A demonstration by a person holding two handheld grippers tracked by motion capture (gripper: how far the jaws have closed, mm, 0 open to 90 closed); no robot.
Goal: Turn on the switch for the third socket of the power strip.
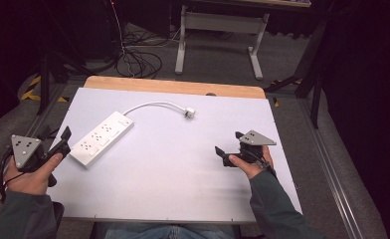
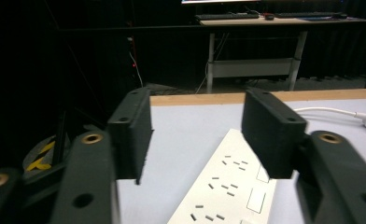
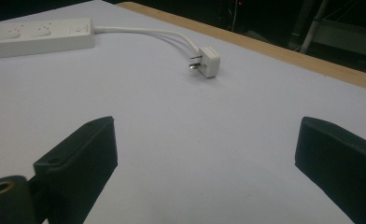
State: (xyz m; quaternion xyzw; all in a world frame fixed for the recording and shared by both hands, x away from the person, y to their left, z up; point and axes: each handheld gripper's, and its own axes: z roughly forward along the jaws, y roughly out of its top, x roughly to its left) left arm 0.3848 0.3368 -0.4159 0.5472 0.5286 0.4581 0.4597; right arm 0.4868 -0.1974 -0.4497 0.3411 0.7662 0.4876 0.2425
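Nearest the camera in the high view, two sleeved forearms come up from the bottom edge, each hand holding a claw over the pale surface (image 1: 183, 169). Taking the white power strip (image 1: 102, 138) as the landmark: it lies flat and slantwise on the left part of the surface, sockets facing up. Its white cord (image 1: 153, 104) curves away from the far end of the strip and ends in a white plug (image 1: 189, 112), which lies on the surface well apart from the strip, toward the middle.

At the near end of the strip sits the left claw (image 1: 63, 142), just beside it. In the left gripper view its jaws stand about half apart above the strip, with a clear gap between the pads and nothing pressed between them; the strip's sockets show below.

Well apart from the strip, on the other side of the surface, the right claw (image 1: 227, 149) points toward the strip. In the right gripper view its jaws stand wide, with bare surface between them and the plug farther off.
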